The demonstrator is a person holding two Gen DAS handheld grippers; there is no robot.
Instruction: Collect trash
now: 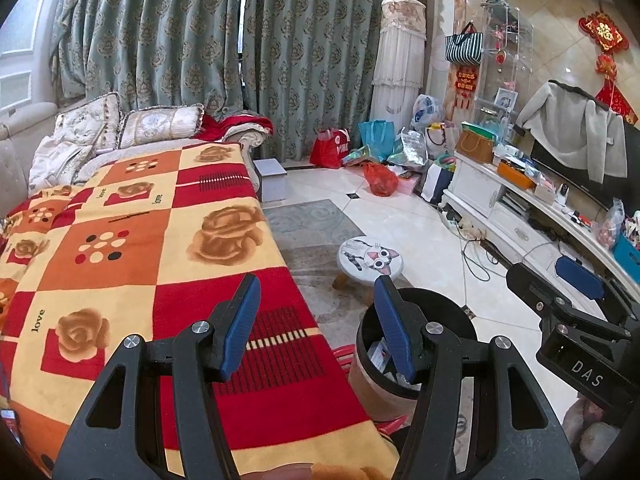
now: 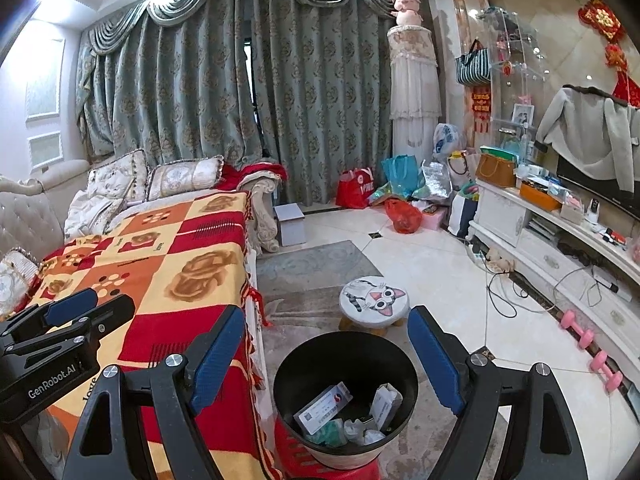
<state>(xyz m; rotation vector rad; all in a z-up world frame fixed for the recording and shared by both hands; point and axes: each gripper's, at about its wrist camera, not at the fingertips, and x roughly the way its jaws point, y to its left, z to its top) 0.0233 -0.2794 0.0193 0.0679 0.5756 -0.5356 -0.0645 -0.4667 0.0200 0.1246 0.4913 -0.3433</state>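
Note:
A black-lined round trash bin stands on a red stool beside the blanket-covered sofa. It holds several pieces of trash: a flat white box, a crumpled white carton and some wrappers. My right gripper is open and empty, just above the bin. My left gripper is open and empty, over the edge of the blanket, with the bin behind its right finger. Each gripper shows in the other's view: the right one, the left one.
A red, orange and yellow blanket covers the sofa on the left. A small cat-print stool stands on the rug past the bin. Bags lie by the curtains. A white TV cabinet runs along the right, with cables and pink dumbbells at its foot.

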